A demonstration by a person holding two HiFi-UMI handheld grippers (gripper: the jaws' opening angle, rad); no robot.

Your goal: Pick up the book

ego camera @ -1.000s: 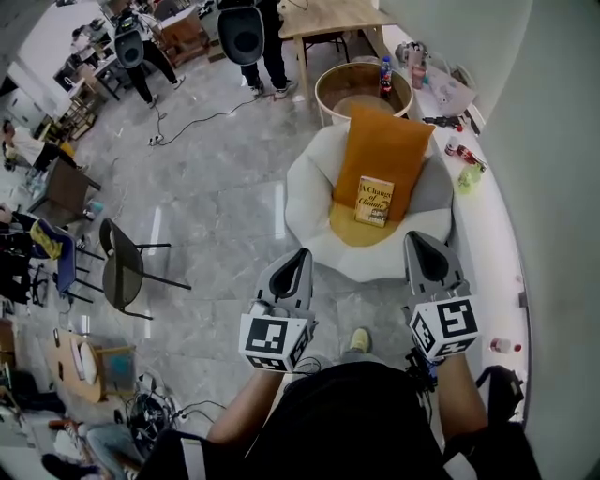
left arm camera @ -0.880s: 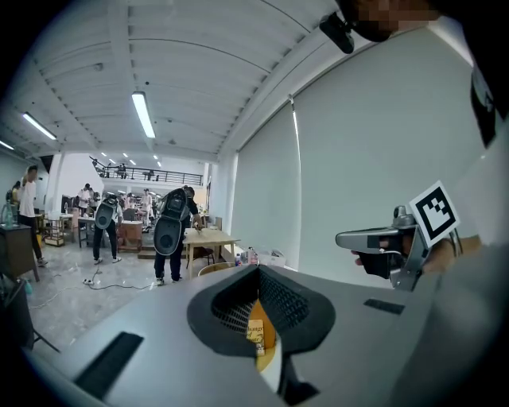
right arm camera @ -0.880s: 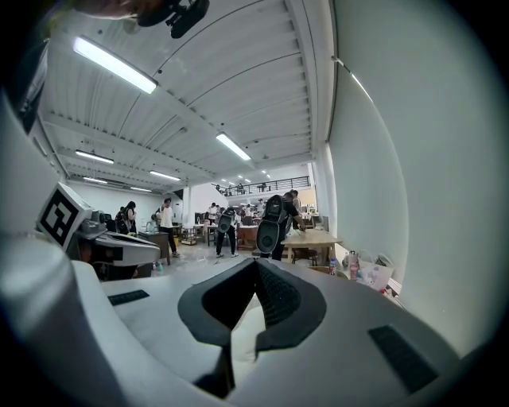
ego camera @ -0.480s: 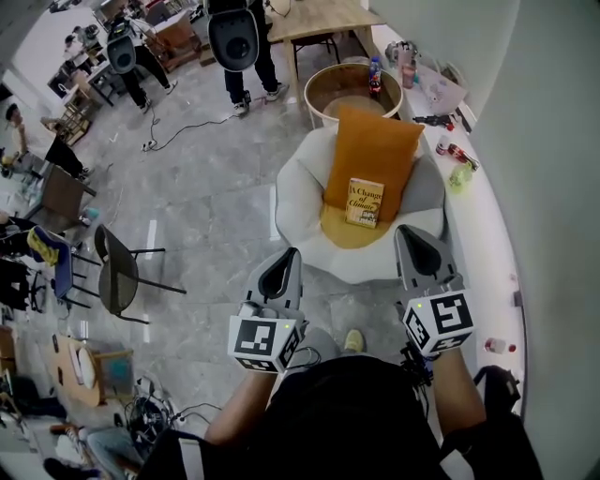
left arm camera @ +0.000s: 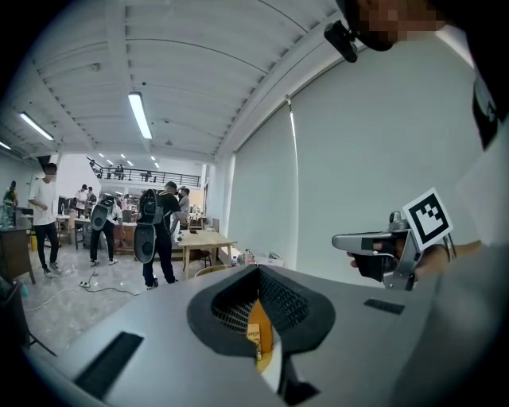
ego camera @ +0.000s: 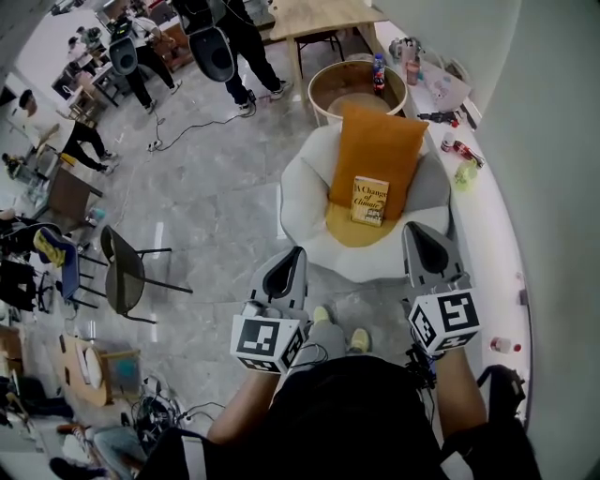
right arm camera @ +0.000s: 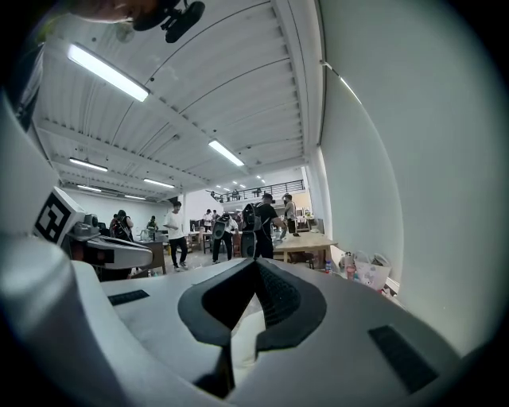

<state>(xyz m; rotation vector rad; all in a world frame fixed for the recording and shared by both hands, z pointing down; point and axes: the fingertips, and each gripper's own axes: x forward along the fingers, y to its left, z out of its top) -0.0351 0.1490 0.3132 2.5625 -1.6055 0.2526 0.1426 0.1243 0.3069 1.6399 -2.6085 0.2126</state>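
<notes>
A yellow book (ego camera: 369,201) leans against an orange cushion (ego camera: 379,155) on a round white armchair (ego camera: 305,202), ahead of both grippers. My left gripper (ego camera: 292,259) is shut and empty and hangs over the floor just short of the chair's front left. My right gripper (ego camera: 419,236) is also shut and empty, over the chair's front right edge, with the book up and to its left. In the left gripper view, the book (left arm camera: 254,338) and the cushion (left arm camera: 266,332) show through the slit under the closed left gripper (left arm camera: 258,274). The closed right gripper (right arm camera: 256,266) hides the book in its own view.
A round wooden tub (ego camera: 361,89) stands behind the armchair. A white ledge (ego camera: 487,234) with bottles runs along the right wall. A black chair (ego camera: 122,272) stands at the left. Several people (ego camera: 220,47) and a wooden table (ego camera: 319,19) are at the back. The person's shoes (ego camera: 359,339) are below the grippers.
A second shoe has come forward under the grippers. The right gripper has edged a little toward the armchair. Both grippers stay shut and empty. People at the back have shifted.
</notes>
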